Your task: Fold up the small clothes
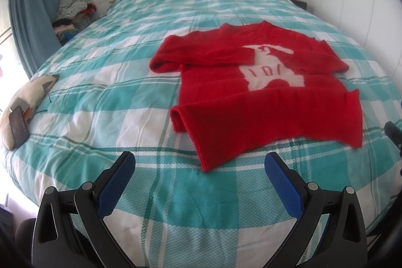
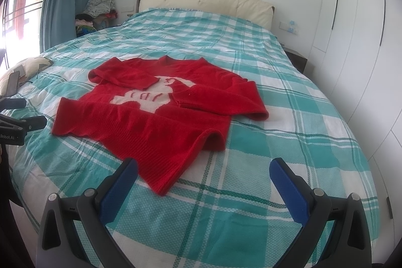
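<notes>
A small red knitted sweater with a white animal motif (image 1: 263, 97) lies face up on the bed with the teal-and-white checked cover (image 1: 125, 67), both sleeves already folded in across the chest. Its ribbed hem sits just ahead of the left hand-held gripper (image 1: 199, 162), ahead and to that gripper's right, and ahead and to the left of the right hand-held gripper (image 2: 203, 168). Both hold nothing, their blue-padded jaws spread wide. The hem does not lie flat (one corner humps up on each side, and the near edge runs askew), so a fold taken from here would likely come out crooked. The knit looks soft and thick: a shallow pinch may catch only the top layer and leave the back behind, while a deep one could snag the bed cover with it. Lifting the hem quickly could also slide the folded sleeves back out.
</notes>
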`<state>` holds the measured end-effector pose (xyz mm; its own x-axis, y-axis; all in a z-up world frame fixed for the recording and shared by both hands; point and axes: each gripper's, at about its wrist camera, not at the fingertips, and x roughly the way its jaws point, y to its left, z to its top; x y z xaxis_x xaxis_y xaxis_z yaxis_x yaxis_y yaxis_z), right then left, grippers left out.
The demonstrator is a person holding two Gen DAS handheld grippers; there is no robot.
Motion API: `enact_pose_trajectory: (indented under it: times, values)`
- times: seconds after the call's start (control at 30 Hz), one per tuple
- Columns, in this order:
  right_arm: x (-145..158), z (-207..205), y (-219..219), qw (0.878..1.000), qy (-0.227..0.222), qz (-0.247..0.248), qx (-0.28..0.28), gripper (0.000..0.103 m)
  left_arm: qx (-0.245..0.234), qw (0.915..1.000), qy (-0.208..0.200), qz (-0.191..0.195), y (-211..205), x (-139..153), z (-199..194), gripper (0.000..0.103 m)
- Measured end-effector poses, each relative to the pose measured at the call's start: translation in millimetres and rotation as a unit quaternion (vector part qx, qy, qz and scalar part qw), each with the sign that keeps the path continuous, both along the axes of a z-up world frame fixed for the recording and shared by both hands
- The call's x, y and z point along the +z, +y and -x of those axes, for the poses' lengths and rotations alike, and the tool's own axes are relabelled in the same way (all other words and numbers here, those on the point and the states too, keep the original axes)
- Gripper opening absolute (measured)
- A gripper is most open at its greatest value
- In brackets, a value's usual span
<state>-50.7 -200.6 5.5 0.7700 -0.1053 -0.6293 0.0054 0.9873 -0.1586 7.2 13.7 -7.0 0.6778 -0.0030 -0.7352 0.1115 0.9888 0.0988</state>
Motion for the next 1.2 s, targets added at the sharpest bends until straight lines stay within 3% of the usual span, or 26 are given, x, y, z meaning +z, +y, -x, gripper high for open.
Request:
enact_pose_trajectory:
  times: [0.7, 0.77, 0.87, 0.97, 1.1, 1.2]
  values:
    - [-3, -2, -2, 1.000, 0.003, -0.003, 0.003, 0.103, 0.019, 0.9995, 0.021, -0.009, 7, -6, -9, 0.103]
    - [-4, -3, -3, 1.000, 0.006, -0.003, 0.002, 0.103, 0.037, 0.9981, 0.046, 0.019, 23, -10, -15, 0.103]
    - [-4, -2, -5, 1.000, 0.011, -0.014, 0.001, 0.103, 0.049, 0.9900, 0.091, 0.096, 48, -19, -25, 0.103]
    - [-8, -5, -7, 0.999, 0.027, -0.035, 0.010, 0.103, 0.030, 0.9839, 0.110, 0.137, 50, -22, -31, 0.103]
    - [-20, -17, -9, 0.992, 0.071, -0.100, 0.034, 0.103, -0.029, 0.9765, 0.151, 0.152, 24, -31, -50, 0.102]
    - [-33, -38, -13, 0.979, 0.116, -0.158, 0.050, 0.103, -0.046, 0.9776, 0.149, 0.141, 13, -33, -61, 0.100]
